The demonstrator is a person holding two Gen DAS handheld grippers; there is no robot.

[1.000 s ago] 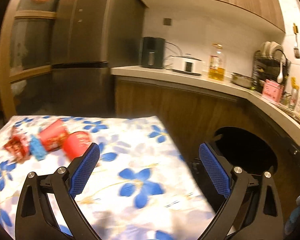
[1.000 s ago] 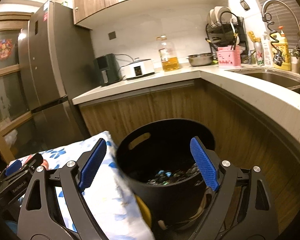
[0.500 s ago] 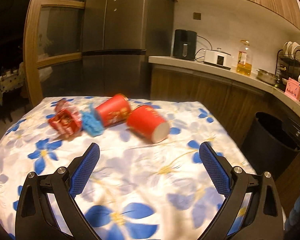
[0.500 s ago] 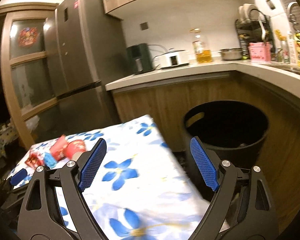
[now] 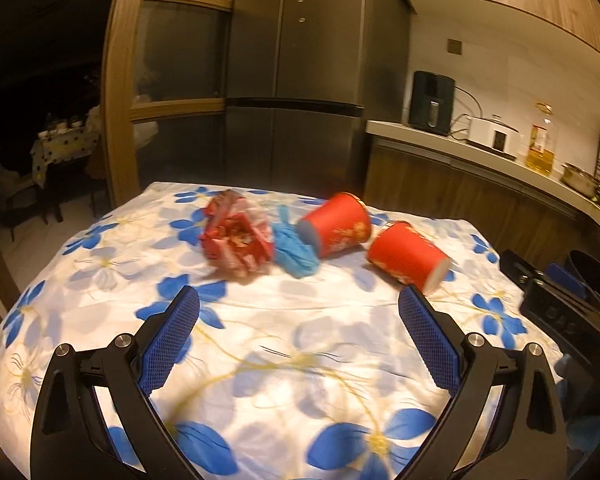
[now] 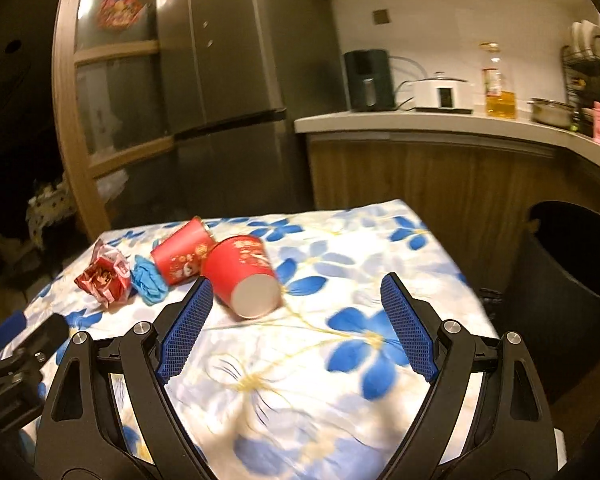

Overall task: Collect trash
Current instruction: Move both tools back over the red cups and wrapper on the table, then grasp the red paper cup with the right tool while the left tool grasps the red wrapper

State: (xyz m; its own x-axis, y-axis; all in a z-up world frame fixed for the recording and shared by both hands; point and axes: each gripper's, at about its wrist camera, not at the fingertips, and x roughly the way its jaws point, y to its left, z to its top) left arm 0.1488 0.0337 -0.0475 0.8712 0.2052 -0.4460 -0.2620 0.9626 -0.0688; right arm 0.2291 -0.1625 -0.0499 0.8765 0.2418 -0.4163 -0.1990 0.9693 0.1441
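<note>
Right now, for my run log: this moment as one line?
left claw: open, empty | right claw: open, empty | cups, wrapper, glove: on table | bin: beside table

Red cups (image 5: pixel 408 256); blue glove (image 5: pixel 294 246) — white, blue-flowered tablecloth (image 5: pixel 300 344).

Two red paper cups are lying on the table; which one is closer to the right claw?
The red paper cup whose white base faces the camera, beside the right claw. The other red paper cup lies behind it, next to the crumpled blue glove.

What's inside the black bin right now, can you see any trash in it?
No. In the right wrist view the black bin beside the floral tablecloth shows only its dark opening; its near wall hides the bottom, so the contents cannot be seen.
</note>
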